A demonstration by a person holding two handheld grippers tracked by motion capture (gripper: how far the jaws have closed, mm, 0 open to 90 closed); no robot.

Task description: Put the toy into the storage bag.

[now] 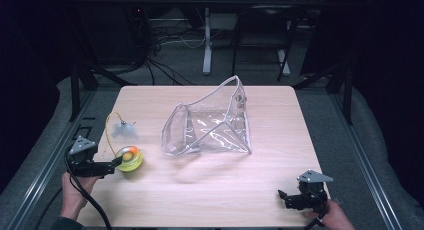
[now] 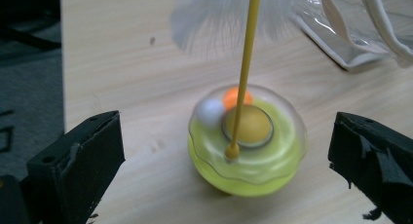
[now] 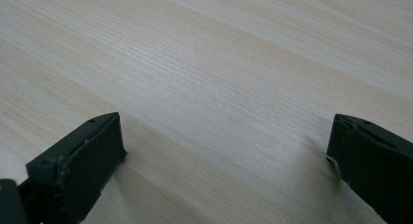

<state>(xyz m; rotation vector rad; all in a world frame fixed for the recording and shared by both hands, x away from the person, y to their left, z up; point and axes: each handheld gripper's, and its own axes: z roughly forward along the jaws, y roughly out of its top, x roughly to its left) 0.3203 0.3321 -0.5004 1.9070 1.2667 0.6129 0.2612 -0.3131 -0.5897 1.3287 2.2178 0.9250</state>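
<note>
Toy (image 2: 246,146) between parted left claw (image 2: 224,156) jaws, untouched

Black hand-held gripper (image 1: 116,162), grey triangular top plate, black cable.

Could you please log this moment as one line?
left gripper: open, around yellow toy | right gripper: open, over bare table | clear pouch: mid-table, untouched

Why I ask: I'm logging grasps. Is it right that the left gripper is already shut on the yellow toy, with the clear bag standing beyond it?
Not quite. The left gripper is open: the left gripper view shows its jaws wide apart either side of the yellow toy, touching nothing. The clear bag does stand beyond it.
</note>
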